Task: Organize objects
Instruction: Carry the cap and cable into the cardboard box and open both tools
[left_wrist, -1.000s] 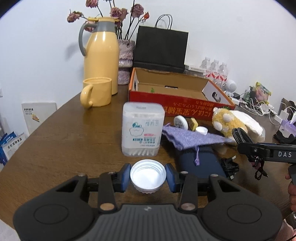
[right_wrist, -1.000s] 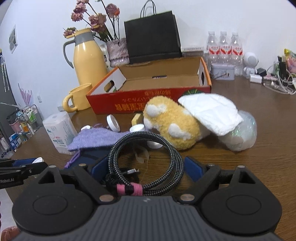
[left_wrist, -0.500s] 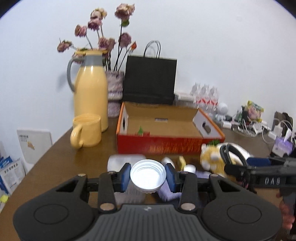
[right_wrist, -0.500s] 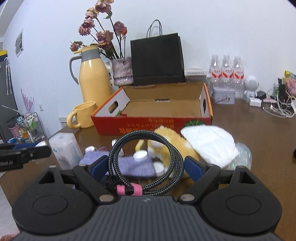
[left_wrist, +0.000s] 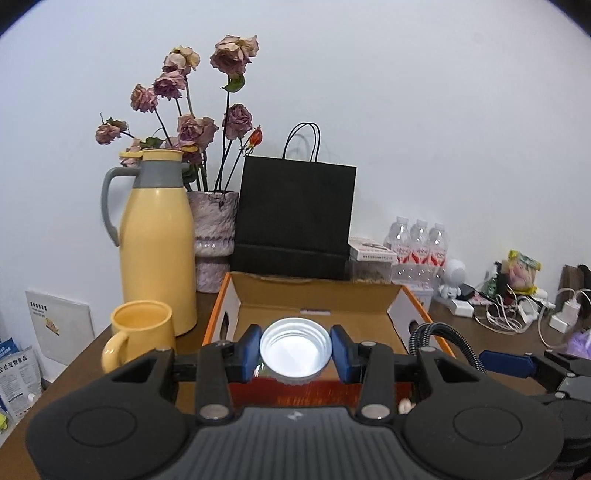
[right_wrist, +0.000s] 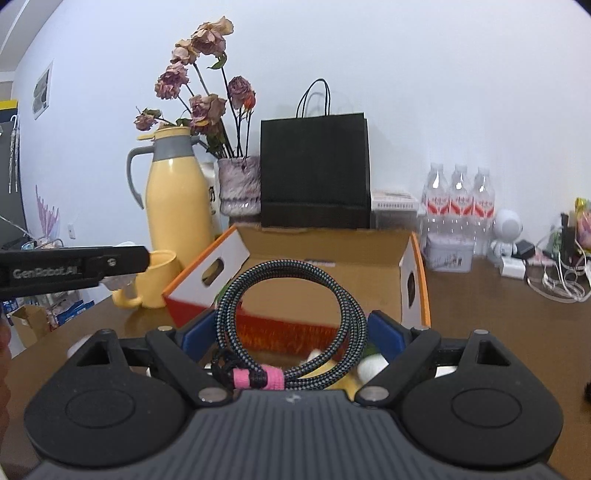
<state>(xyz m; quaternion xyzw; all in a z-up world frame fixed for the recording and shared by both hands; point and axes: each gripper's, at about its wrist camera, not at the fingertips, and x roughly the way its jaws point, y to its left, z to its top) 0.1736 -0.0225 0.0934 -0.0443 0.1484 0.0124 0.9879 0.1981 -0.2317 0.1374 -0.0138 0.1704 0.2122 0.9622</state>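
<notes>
The left tool (left_wrist: 295, 350) pinches a white lid (left_wrist: 295, 350) (hollow side facing back); the right tool (right_wrist: 291, 332) grips a coiled cable (right_wrist: 291, 325), both before the open box (left_wrist: 314, 306).

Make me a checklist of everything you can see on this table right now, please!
Surface: brown wooden table, mostly covered.
Job's things: white lid; coiled braided cable with pink tie; open cardboard box in front of both.
Clutter: yellow jug, yellow mug, vase of dried roses, black paper bag, water bottles, small white robot toy.
Grippers: left gripper shut on lid; right gripper shut on cable.
Cables: tangled chargers at right.
Surroundings: white wall.
</notes>
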